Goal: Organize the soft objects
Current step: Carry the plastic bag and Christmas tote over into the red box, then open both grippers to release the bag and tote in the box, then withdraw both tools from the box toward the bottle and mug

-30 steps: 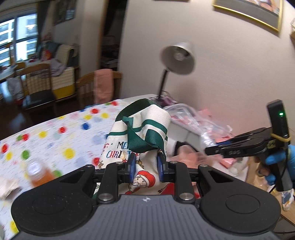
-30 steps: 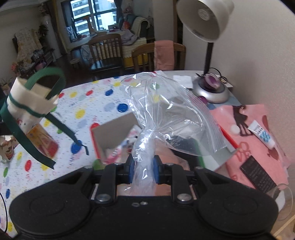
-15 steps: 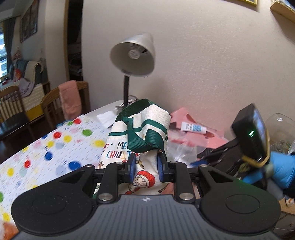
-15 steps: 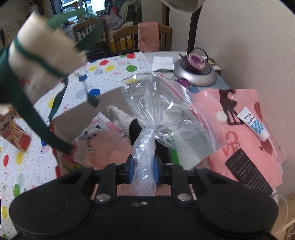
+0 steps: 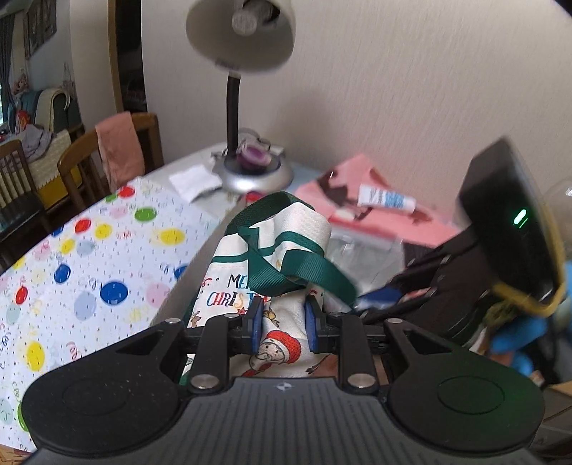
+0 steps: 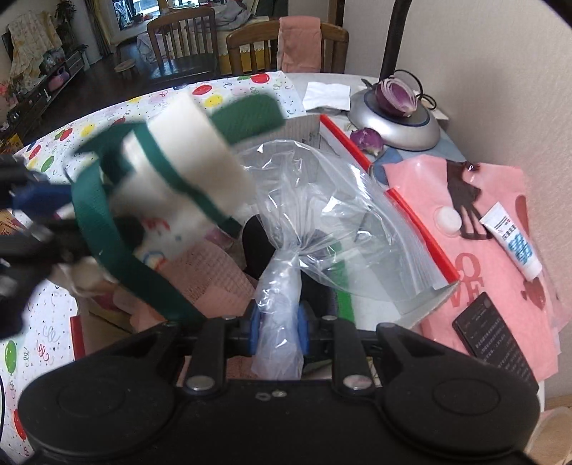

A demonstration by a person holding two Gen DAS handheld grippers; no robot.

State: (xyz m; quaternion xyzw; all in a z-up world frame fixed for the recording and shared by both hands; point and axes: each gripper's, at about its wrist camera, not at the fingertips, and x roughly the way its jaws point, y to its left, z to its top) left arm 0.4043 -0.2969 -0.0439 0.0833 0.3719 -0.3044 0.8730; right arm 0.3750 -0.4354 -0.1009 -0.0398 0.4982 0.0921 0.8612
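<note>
My left gripper (image 5: pixel 282 322) is shut on a white Christmas tote bag (image 5: pixel 271 257) with green straps and a Santa print. The same tote bag (image 6: pixel 178 171) shows blurred at the left of the right wrist view, hanging over an open cardboard box (image 6: pixel 307 125) that holds pink cloth (image 6: pixel 211 272) and dark items. My right gripper (image 6: pixel 279 322) is shut on the bunched end of a clear zip bag (image 6: pixel 332 221) with a red seal strip, which fans out above the box. The right gripper's black body (image 5: pixel 500 250) fills the right side of the left wrist view.
A desk lamp (image 5: pixel 243 32) on a silver base (image 6: pixel 397 121) with a cut red onion stands by the wall. A pink bag (image 6: pixel 475 229) with a small tube (image 6: pixel 511 243) and a black remote (image 6: pixel 493 339) lies at right. A polka-dot tablecloth (image 5: pixel 71 257) covers the table; chairs stand beyond.
The left gripper carried the tote bag right and down, from over the dotted tablecloth to beside the right gripper over the box. The right gripper sank lower with the clear bag.
</note>
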